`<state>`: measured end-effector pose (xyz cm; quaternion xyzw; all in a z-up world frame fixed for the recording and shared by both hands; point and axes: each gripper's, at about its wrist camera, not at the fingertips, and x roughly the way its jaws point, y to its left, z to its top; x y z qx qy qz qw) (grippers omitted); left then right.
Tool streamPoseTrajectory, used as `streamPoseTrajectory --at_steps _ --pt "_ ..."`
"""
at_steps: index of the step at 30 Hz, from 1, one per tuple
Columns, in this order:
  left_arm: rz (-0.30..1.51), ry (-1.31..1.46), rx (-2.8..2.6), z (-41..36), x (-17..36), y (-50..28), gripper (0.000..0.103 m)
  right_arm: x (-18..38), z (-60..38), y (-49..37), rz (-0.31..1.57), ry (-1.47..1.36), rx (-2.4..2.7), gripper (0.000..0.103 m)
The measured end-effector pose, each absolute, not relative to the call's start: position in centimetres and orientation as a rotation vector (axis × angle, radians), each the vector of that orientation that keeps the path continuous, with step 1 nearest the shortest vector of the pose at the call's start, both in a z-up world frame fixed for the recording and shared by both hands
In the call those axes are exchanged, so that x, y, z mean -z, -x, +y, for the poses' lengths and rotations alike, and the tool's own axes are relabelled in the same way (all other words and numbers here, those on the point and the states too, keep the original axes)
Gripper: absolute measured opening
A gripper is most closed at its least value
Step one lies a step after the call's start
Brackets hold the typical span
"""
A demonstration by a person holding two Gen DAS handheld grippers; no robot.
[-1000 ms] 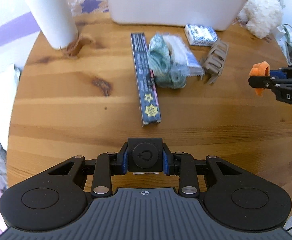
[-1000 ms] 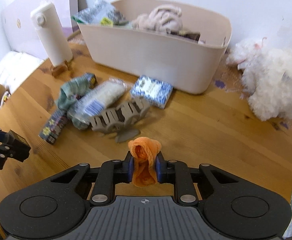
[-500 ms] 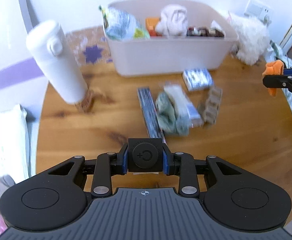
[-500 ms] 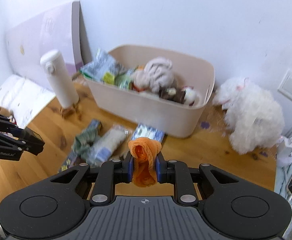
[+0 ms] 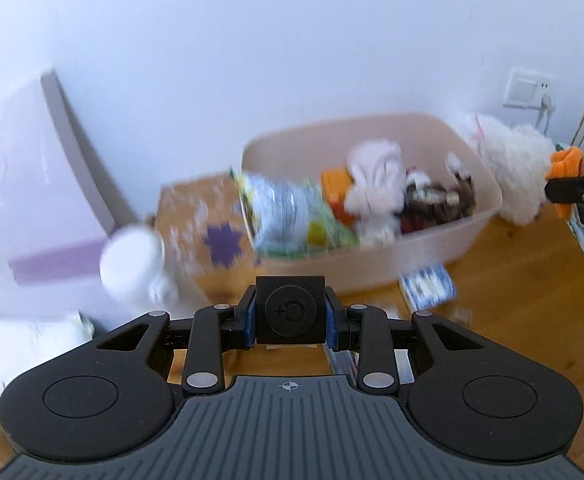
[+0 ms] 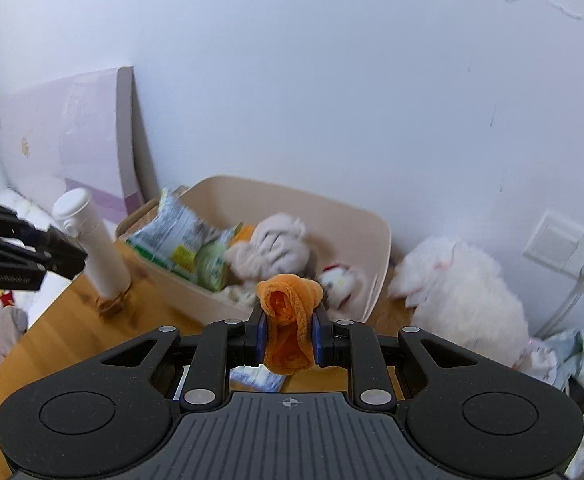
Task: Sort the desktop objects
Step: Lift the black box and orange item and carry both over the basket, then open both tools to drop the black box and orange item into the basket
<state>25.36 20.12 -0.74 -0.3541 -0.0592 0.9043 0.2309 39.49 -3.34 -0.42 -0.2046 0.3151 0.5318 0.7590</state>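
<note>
My left gripper point(image 5: 290, 312) is shut on a black cube point(image 5: 290, 309) and holds it high above the wooden table point(image 5: 524, 280), short of the beige bin point(image 5: 424, 256). My right gripper point(image 6: 289, 326) is shut on an orange cloth point(image 6: 289, 320) and holds it in the air just in front of the bin point(image 6: 378, 264). The bin holds snack bags point(image 6: 175, 240), a pale cloth bundle point(image 6: 271, 246) and small toys. The right gripper with the cloth shows at the right edge of the left wrist view point(image 5: 572, 184). The left gripper shows at the left edge of the right wrist view point(image 6: 23, 254).
A white bottle point(image 6: 91, 244) stands on the table left of the bin. A white plush toy point(image 6: 464, 292) sits right of the bin by the wall. A blue patterned packet point(image 5: 428, 286) lies in front of the bin. A lilac board point(image 6: 71, 132) leans on the wall.
Both grippers have risen and tilted up toward the bin, each still holding its object. The loose items on the table have dropped out of sight below the grippers.
</note>
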Motion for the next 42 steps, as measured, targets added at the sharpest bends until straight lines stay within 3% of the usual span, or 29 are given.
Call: streamPoseTrajectory --at_steps 18,34,39,42 --pt "-0.136 0.919 -2.540 23.1 -0.8 -17.2 0.032 1.9 3.5 -42.5 0.713 0.420 -1.094 0.021" --pt "-0.065 1.061 -2.544 28.8 2.5 -12.6 0.034 8.8 7.9 -46.1 0.913 0.319 -0.938 0.025" --pt "-0.066 1.052 -2.541 29.4 2.6 -12.4 0.035 9.9 7.9 -46.1 0.925 0.334 -0.911 0.044" --pt "-0.084 1.034 -2.521 29.4 2.4 -12.5 0.047 9.6 7.7 -46.0 0.908 0.324 -0.931 0.064"
